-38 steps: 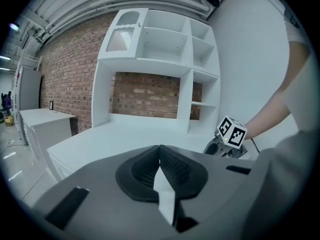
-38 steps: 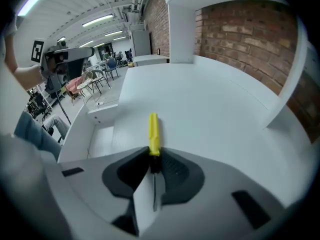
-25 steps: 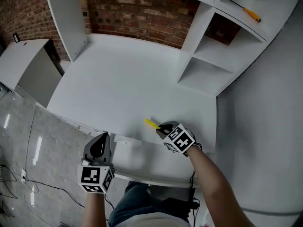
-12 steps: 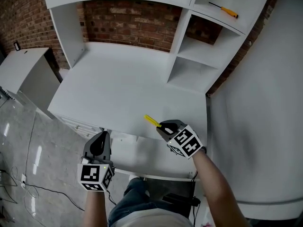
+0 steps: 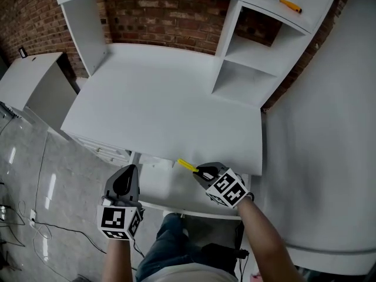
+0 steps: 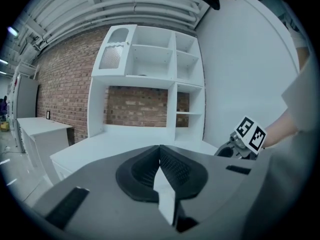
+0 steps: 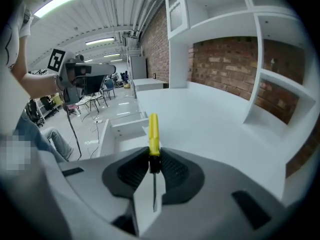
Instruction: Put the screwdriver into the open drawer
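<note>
My right gripper (image 5: 200,172) is shut on a screwdriver (image 5: 188,165) with a yellow handle. The handle sticks out forward past the jaws and the thin shaft lies between the pads (image 7: 153,134). It hangs over the right part of the open white drawer (image 5: 158,191), just in front of the desk's edge. My left gripper (image 5: 124,180) is at the drawer's left end. Its jaws (image 6: 160,156) are shut with nothing between them. The right gripper (image 6: 245,141) also shows at the right of the left gripper view.
The white desk top (image 5: 164,110) lies beyond the drawer, with a brick wall behind it. A shelf unit (image 5: 247,69) stands at the back right, and a second screwdriver with an orange handle (image 5: 284,2) lies on its top shelf. A white cabinet (image 5: 29,81) stands at the left.
My right gripper has drawn back with the screwdriver, from above the desk top to above the open drawer. The left gripper has shifted only a little.
</note>
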Available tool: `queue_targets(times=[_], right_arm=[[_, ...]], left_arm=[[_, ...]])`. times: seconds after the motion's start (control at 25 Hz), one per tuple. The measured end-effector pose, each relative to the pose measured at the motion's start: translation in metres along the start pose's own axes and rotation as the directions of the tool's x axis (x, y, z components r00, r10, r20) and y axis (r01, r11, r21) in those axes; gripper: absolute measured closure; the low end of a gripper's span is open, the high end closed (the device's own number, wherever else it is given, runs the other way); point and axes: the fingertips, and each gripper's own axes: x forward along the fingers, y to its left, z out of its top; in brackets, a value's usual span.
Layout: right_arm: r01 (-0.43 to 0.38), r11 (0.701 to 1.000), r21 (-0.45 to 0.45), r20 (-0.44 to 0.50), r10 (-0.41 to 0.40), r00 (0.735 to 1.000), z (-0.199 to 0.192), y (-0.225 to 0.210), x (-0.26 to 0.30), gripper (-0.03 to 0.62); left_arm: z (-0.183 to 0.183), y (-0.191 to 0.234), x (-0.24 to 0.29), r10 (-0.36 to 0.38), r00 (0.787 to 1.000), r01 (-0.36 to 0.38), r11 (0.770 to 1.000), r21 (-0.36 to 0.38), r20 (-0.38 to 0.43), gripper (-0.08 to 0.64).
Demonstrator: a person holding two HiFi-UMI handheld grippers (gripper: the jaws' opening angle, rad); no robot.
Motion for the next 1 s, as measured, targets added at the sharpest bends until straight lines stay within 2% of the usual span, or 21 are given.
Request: queue_targets(times=[0.24,0.44,0.84,1.0], right_arm=[[-0.093,0.996,-0.001,-0.116,0.092,0.989,-0.045,0.036,0.048,0.512],[-0.140,0.990,-0.016,-0.230,0.133,0.964,-0.079,0.048,0.089,0.512],[-0.130,0.988,-0.080,-0.398,0.088,0.913,-0.130,0.042,0.150,0.511],[-0.148,0.985,-0.092,-0.424,0.096,0.901,-0.136,0.043,0.157,0.511]], left_arm=[[-0.025,0.002,0.005,-0.006,0.998,0.006,1.000,-0.002,-0.060,0.546],[-0.046,0.005,0.011,-0.025,0.995,0.023,1.000,-0.017,-0.094,0.546],[-0.071,0.017,0.015,-0.023,0.991,0.019,0.999,-0.032,-0.130,0.546],[-0.082,0.023,0.014,-0.012,0.989,0.005,0.999,-0.052,-0.147,0.546]])
